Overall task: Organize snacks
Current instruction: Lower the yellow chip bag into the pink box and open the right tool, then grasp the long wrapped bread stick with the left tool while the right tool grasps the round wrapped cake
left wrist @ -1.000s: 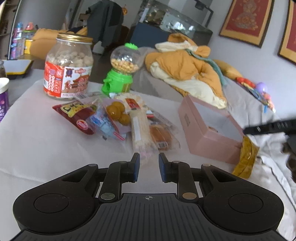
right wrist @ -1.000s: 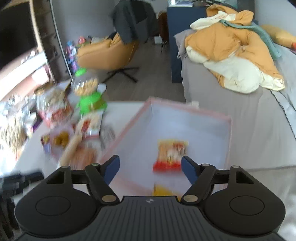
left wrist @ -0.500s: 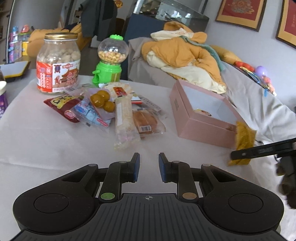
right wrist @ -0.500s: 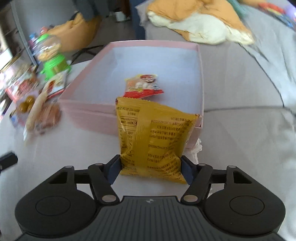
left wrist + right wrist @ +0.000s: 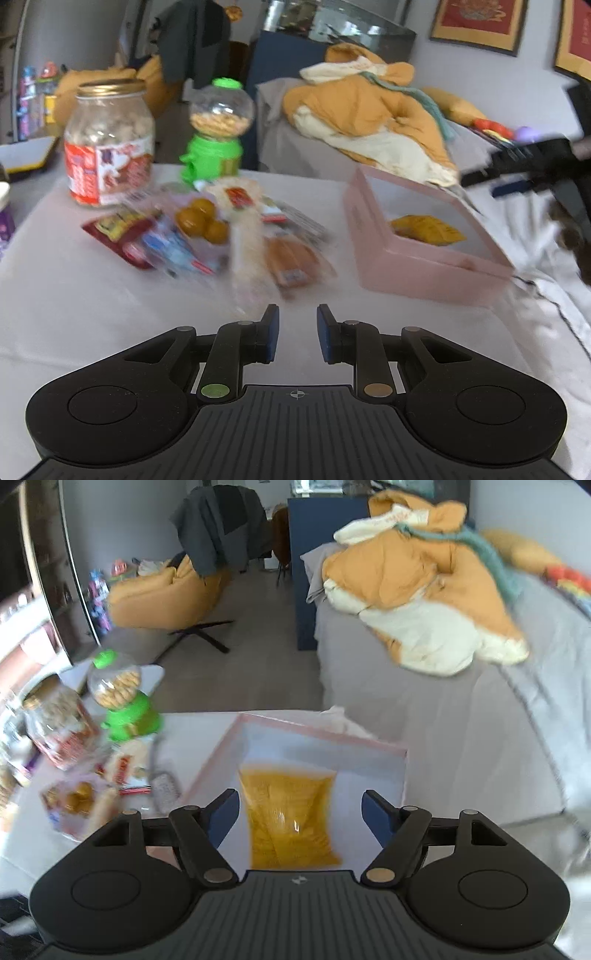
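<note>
The pink box (image 5: 424, 258) serves as the landmark; it sits on the white-covered table (image 5: 74, 295) with its top off. Far to its left stands a glass jar (image 5: 109, 142) with a gold lid and red label. Nearer the box, a green-based candy dispenser (image 5: 216, 133) with a clear globe stands upright behind the loose pile of snack packets (image 5: 207, 236). That pile lies flat on the table just left of the box, apart from its wall; motion blur prevents a firm reading of each packet, though a red pouch, round yellow pieces and what appears to be a wrapped bun can be made out.

The left gripper (image 5: 294, 332) hovers over bare cloth short of the pile, its blue pads parted by a narrow gap and grasping nothing.

Inside the box lies the yellow snack bag (image 5: 291, 816), flat on the white floor.

The right gripper (image 5: 298, 818) sits above the box's near edge, jaws spread wide on either side of the yellow bag and clear of it, so the bag is released. From the left wrist view this gripper (image 5: 524, 166) appears beyond the box's right side. Behind the box, an orange and cream quilt (image 5: 424, 602) is heaped on a grey bed.
</note>
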Demonstrator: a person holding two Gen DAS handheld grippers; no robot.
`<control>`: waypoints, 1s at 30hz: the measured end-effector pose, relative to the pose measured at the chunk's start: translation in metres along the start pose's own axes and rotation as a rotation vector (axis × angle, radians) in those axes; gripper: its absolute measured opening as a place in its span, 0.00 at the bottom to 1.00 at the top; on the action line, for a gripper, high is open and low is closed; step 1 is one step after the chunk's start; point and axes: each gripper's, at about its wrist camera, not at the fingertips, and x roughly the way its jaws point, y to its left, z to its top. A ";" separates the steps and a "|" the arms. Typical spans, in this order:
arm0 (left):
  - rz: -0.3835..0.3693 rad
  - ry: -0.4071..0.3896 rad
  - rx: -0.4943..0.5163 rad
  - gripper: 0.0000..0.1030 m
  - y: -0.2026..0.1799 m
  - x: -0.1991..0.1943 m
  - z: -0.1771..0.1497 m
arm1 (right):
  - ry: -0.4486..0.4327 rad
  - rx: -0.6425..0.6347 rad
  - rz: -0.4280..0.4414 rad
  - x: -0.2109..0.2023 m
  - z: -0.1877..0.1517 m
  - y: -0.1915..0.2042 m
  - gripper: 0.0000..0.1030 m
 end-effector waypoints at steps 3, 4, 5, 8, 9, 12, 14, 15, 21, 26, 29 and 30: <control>0.060 -0.023 0.010 0.25 0.008 0.019 0.018 | -0.004 -0.017 0.036 0.003 -0.014 0.016 0.74; 0.080 -0.021 0.014 0.25 0.009 0.027 0.023 | 0.003 -0.030 0.070 0.007 -0.019 0.023 0.74; 0.098 -0.012 0.014 0.25 0.011 0.036 0.028 | 0.008 -0.045 0.099 0.008 -0.023 0.030 0.74; 0.096 0.026 -0.019 0.29 0.019 0.063 0.040 | 0.012 -0.097 0.139 0.016 -0.026 0.060 0.74; 0.084 0.033 -0.027 0.31 0.020 0.069 0.042 | 0.010 -0.114 0.149 0.017 -0.027 0.069 0.74; 0.080 0.043 -0.007 0.33 0.021 0.082 0.042 | 0.001 -0.138 0.175 0.021 -0.028 0.089 0.74; 0.060 0.049 0.021 0.32 0.020 0.083 0.037 | -0.001 -0.157 0.193 0.021 -0.031 0.103 0.75; 0.036 0.068 0.029 0.32 0.021 0.081 0.034 | 0.002 -0.168 0.204 0.022 -0.032 0.109 0.75; 0.013 0.074 0.046 0.32 0.033 0.026 -0.006 | 0.058 -0.198 0.263 0.037 -0.041 0.145 0.75; 0.096 0.035 -0.030 0.33 0.053 -0.021 -0.038 | 0.063 -0.231 0.260 0.051 -0.043 0.173 0.67; 0.088 0.013 -0.066 0.33 0.060 -0.028 -0.046 | 0.049 -0.314 0.200 0.067 -0.045 0.197 0.59; 0.085 0.005 -0.071 0.33 0.061 -0.028 -0.046 | 0.040 -0.348 0.163 0.074 -0.047 0.205 0.58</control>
